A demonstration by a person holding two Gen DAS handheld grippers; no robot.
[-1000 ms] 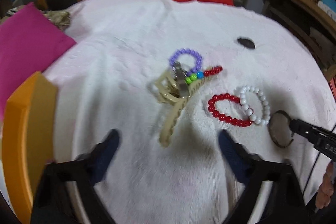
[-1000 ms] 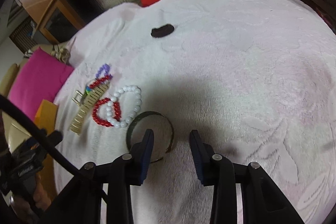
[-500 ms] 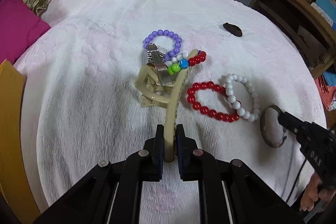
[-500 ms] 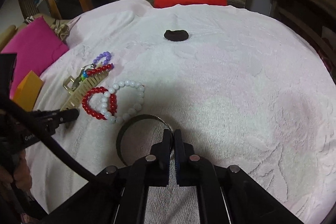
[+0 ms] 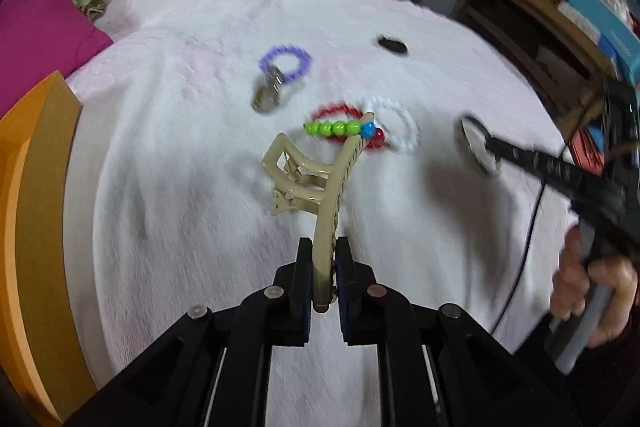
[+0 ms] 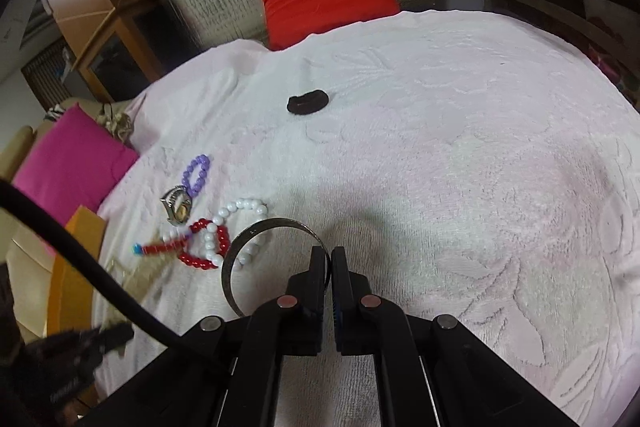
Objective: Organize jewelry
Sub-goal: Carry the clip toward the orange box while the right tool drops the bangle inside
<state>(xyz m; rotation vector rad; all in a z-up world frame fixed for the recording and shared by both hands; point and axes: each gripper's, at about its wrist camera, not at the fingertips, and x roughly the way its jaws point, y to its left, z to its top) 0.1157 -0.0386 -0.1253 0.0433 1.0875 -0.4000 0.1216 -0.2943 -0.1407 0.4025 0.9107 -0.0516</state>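
- Left wrist view: white towel-covered bed (image 5: 168,211), orange box (image 5: 36,211) at left edge.
- Left gripper (image 5: 322,281) clamped on beige claw hair clip (image 5: 316,183), raised off towel, multicolour bead strand (image 5: 340,128) draped over tip.
- Right gripper (image 6: 330,273) pinched on metal bangle (image 6: 256,247), near front-left.
- Red bracelet (image 6: 206,243), white bracelet (image 6: 236,223) overlapping beside bangle; purple bracelet (image 6: 196,174), watch (image 6: 176,209) further left.

A white towel (image 6: 460,155) carries a purple bracelet (image 6: 196,175), watch (image 6: 178,209), red bracelet (image 6: 204,245), white bracelet (image 6: 240,223) and dark hair tie (image 6: 308,101).
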